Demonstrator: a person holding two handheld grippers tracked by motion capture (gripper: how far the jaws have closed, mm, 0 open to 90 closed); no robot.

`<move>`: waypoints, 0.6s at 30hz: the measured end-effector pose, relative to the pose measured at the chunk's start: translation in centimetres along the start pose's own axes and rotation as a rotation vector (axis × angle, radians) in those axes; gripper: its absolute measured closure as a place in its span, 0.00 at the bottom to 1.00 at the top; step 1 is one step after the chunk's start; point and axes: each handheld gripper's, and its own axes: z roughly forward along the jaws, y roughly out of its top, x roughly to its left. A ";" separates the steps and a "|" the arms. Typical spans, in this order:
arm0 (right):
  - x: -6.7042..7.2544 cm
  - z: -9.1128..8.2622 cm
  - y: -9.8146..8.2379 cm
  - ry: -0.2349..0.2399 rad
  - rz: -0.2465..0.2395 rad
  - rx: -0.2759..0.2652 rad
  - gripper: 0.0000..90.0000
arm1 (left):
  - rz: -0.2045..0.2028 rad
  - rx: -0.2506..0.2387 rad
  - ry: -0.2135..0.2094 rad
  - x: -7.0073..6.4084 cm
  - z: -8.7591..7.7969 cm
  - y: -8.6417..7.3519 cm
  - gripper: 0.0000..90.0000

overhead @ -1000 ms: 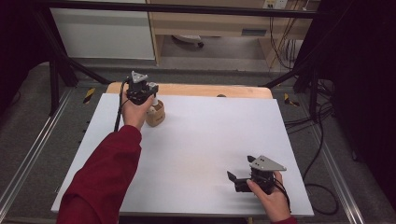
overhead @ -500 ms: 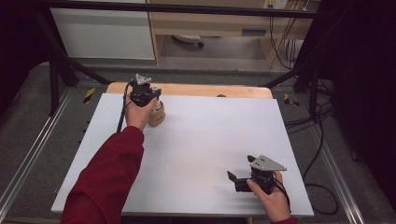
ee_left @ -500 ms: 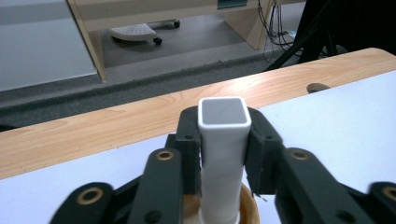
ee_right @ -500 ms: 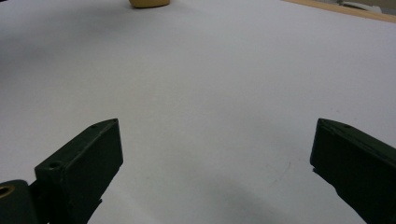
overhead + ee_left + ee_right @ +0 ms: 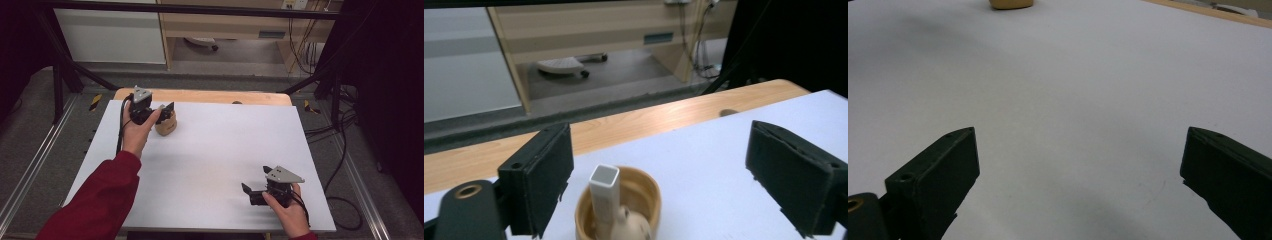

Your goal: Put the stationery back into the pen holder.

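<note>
A tan wooden cup [image 5: 166, 125] stands near the back left of the white tabletop [image 5: 215, 160]. In the left gripper view the cup [image 5: 644, 192] holds a white square tube [image 5: 604, 190] and a beige rounded piece [image 5: 631, 227]. My left gripper [image 5: 162, 112] sits just left of the cup. Its jaws have just been opening and now stand wide apart [image 5: 669, 185]. The cup lies low between them, nearer the left pad [image 5: 541, 185], with neither pad touching it. Near the front right, my right gripper [image 5: 256, 180] rests open over bare tabletop [image 5: 1078, 185].
A wooden strip [image 5: 210, 96] runs along the table's back edge, with a small dark knot [image 5: 237, 103] in it. Behind it are a floor, a cabinet and cables. The cup's base [image 5: 1010, 4] shows far off in the right gripper view.
The left gripper has drawn back from above the cup toward the left, and its jaws now stand apart. The cup and the right gripper have stayed put.
</note>
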 end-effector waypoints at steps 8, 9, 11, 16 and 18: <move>-0.5 -0.1 0.0 -0.019 0.024 -0.012 0.03 | -0.055 -0.025 -0.045 0.6 -5.7 -3.8 0.10; -0.6 -0.1 0.0 -0.022 0.028 -0.013 0.03 | -0.066 -0.025 -0.045 0.7 -6.4 -4.4 0.10; -0.7 -0.1 0.0 -0.028 0.035 -0.014 0.03 | -0.079 -0.026 -0.049 0.9 -7.7 -5.4 0.10; -0.8 0.0 -0.1 -0.039 0.035 -0.012 0.03 | -0.077 -0.022 -0.033 0.9 -10.1 -7.1 0.10; -0.9 0.0 -0.1 -0.044 0.030 -0.009 0.03 | -0.053 -0.021 -0.032 0.6 -11.6 -8.3 0.10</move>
